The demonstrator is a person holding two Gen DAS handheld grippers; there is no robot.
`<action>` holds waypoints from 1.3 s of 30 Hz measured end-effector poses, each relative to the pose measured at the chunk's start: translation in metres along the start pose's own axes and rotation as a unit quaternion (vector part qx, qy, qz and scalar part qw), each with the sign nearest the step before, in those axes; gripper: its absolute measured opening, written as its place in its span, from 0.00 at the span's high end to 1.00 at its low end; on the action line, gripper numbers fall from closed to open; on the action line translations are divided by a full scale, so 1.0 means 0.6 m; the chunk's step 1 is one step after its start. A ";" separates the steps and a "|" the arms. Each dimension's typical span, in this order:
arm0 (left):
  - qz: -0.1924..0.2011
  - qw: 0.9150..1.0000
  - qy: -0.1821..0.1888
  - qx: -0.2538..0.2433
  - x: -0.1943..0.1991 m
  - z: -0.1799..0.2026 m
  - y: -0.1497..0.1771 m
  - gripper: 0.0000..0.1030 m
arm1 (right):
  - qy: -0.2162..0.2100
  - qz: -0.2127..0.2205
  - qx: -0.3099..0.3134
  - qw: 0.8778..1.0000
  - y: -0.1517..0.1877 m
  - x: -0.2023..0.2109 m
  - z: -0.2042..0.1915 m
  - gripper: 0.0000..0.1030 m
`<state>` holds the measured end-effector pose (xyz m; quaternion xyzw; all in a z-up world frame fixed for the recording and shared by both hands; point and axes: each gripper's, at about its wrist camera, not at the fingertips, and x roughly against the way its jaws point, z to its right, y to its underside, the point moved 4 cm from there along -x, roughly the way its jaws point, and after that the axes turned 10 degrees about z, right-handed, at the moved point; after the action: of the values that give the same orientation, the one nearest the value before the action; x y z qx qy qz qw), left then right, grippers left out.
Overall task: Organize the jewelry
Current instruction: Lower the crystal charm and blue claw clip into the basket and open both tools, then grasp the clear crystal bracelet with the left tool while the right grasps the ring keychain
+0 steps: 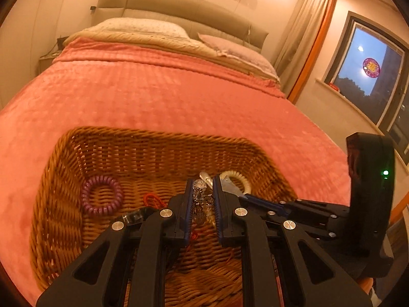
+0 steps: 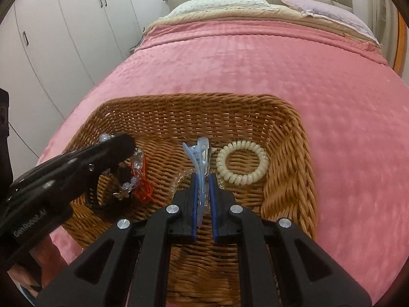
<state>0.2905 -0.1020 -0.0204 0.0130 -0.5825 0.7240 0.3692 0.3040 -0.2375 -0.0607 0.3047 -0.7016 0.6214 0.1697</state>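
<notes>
A wicker basket [image 1: 143,153] [image 2: 286,138] sits on the pink bedspread. My left gripper [image 1: 203,183] is shut on a clear crystal bead bracelet [image 1: 200,185], held over the basket. In the right wrist view the left gripper [image 2: 125,144] comes in from the left, and the bracelet [image 2: 134,179] dangles from it beside a red cord [image 2: 144,181]. My right gripper [image 2: 203,176] is shut on a light blue hair clip [image 2: 200,153]. A cream spiral hair tie [image 2: 241,162] [image 1: 239,176] lies in the basket to the right. A purple spiral hair tie [image 1: 101,195] lies at its left.
The pink bedspread [image 2: 255,64] stretches beyond the basket to pillows [image 2: 219,2] and a headboard. White wardrobe doors [image 2: 64,25] stand on the left. A window [image 1: 365,74] and curtain are on the right. A person's hand [image 2: 43,255] shows under the left gripper.
</notes>
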 end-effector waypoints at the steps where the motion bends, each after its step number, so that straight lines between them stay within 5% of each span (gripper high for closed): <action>1: -0.001 1.000 0.001 -0.001 0.001 0.001 0.001 0.87 | 0.003 0.000 0.004 1.000 0.001 0.000 -0.003 0.93; 7: 0.014 1.000 0.001 -0.011 0.036 0.012 -0.012 0.71 | 0.001 -0.002 -0.008 1.000 0.000 0.008 0.002 0.86; 9: 0.026 1.000 0.004 -0.010 0.059 0.017 -0.019 0.51 | -0.006 0.005 -0.016 1.000 -0.004 0.022 0.005 0.74; 11: 0.044 0.999 0.011 -0.014 0.093 0.025 -0.024 0.51 | -0.009 0.021 -0.021 1.000 -0.008 0.049 0.006 0.59; 20: 0.086 0.996 0.013 -0.030 0.251 0.044 0.010 0.48 | -0.024 0.069 0.014 0.997 0.043 0.186 -0.040 0.58; 25: 0.079 0.997 -0.008 -0.011 0.303 0.016 0.084 0.48 | -0.037 0.057 0.023 0.997 0.112 0.219 -0.073 0.58; 33: 0.028 0.998 -0.037 0.033 0.282 -0.058 0.150 0.48 | -0.037 -0.005 0.021 0.999 0.230 0.204 -0.103 0.58; 39: 0.009 0.998 -0.040 0.042 0.250 -0.068 0.157 0.48 | -0.025 -0.012 0.001 1.000 0.232 0.195 -0.084 0.61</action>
<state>0.1463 0.0059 -0.0447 0.0525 -0.5657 0.7501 0.3383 0.1195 -0.2078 -0.0869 0.3284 -0.7011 0.6125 0.1595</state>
